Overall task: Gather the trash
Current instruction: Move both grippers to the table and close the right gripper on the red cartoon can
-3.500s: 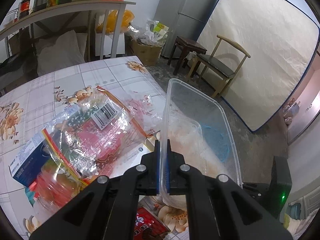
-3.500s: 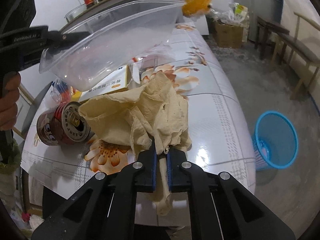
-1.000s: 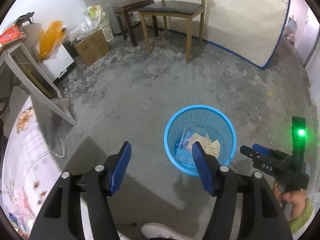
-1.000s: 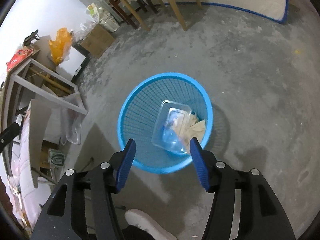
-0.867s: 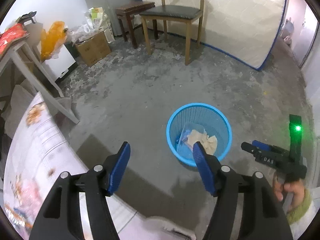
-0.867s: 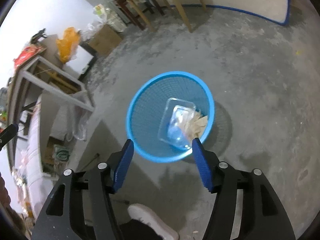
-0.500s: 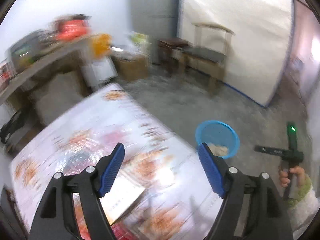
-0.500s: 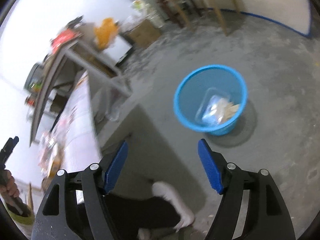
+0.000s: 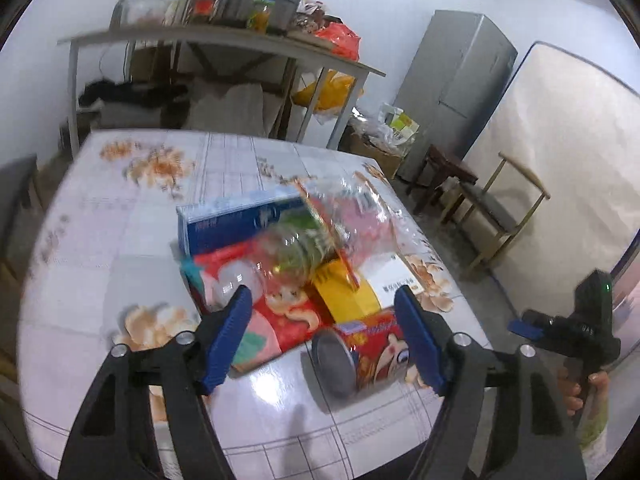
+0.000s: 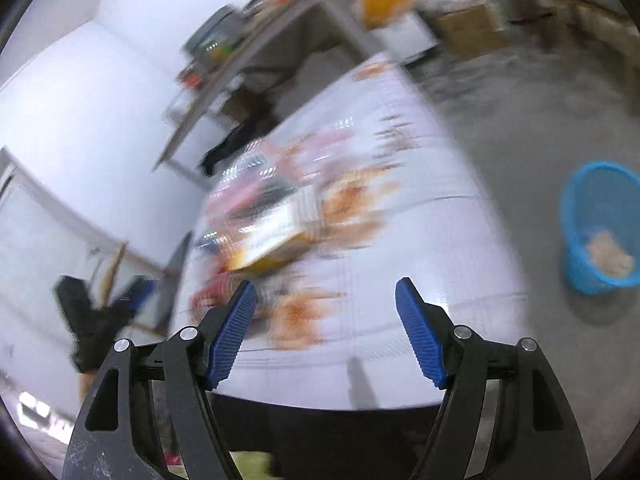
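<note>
**Ahead of both grippers: trash heap on the floral table, bin off to one side**

Between and just beyond the left gripper [image 9: 322, 336] fingers lies a drink can [image 9: 360, 354] on its side, flat end facing the camera, on the table [image 9: 120, 232]. The jaws are closing but stand well apart, pads touching nothing.

Farther ahead, touching one another in one pile:
- yellow-and-white box [image 9: 360, 292], just behind the can;
- red snack wrapper [image 9: 288, 320], left of the can;
- clear crinkled plastic bag [image 9: 320, 232] over the heap;
- blue carton [image 9: 236, 222] at the far left of the pile.

Right gripper [image 10: 322, 332]: jaws apart, nothing between them. It hangs over the near table edge; the pile [image 10: 272, 216] is blurred, ahead and to the left. The blue waste basket [image 10: 600, 228] stands on the floor well to its right, holding crumpled tan paper [image 10: 610, 256]. The person's hand [image 9: 588, 392] grips its handle at the right of the left view.
</note>
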{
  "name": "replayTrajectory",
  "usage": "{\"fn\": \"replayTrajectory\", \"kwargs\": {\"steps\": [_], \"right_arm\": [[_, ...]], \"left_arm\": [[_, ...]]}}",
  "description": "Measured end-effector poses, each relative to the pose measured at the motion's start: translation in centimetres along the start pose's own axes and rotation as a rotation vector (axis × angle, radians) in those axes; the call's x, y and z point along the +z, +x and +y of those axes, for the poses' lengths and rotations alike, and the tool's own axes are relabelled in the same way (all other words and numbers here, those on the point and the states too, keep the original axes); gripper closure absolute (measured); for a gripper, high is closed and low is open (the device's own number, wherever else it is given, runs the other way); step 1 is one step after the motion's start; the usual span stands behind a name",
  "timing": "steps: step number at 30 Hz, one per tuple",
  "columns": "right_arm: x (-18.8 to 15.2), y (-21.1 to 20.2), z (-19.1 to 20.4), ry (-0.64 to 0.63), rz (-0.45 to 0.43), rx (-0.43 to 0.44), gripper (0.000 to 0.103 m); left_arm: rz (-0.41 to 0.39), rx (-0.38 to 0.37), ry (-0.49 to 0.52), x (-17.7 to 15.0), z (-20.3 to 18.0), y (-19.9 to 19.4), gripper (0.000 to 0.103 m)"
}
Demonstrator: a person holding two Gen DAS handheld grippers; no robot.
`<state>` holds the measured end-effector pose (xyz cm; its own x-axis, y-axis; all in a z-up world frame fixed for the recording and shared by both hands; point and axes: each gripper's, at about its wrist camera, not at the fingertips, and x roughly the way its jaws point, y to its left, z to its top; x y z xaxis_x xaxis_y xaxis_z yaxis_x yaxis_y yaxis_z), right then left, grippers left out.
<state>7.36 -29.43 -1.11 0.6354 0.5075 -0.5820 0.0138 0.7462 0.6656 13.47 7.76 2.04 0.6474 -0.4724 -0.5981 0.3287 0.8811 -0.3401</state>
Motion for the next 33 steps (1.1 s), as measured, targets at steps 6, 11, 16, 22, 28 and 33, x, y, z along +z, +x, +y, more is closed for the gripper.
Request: {"fn": "replayTrajectory", "kwargs": {"steps": [6,11,16,22,28,33], "right_arm": [[-0.5,5.4,3.3,0.042,0.154,0.161,0.034],[-0.1,8.6,5.0,0.033,0.191,0.210,0.034],[0.0,11.1,6.0,0.026,0.231,0.220,0.036],[-0.5,10.6,6.9,-0.034,0.258,0.189,0.047],[-0.3,8.3,6.9,-0.060,0.228,0.177,0.049],[-0.2,7.0,7.2,-0.076,0.189,0.129,0.049]], "left_arm": [[0.005,-0.091,-0.036,-2.3,0.3,1.5,0.054],[0.049,-0.157,-0.025,-3.8,-0.1,2.8,0.065],[0.092,-0.193,-0.035,-5.1,-0.1,3.6,0.068],[0.089,-0.191,-0.030,-6.1,-0.7,4.1,0.074],[0.106,-0.235,-0.034,-6.5,-1.3,4.6,0.074],[0.116,-0.252,0.014,-7.1,-3.0,5.3,0.074]]}}
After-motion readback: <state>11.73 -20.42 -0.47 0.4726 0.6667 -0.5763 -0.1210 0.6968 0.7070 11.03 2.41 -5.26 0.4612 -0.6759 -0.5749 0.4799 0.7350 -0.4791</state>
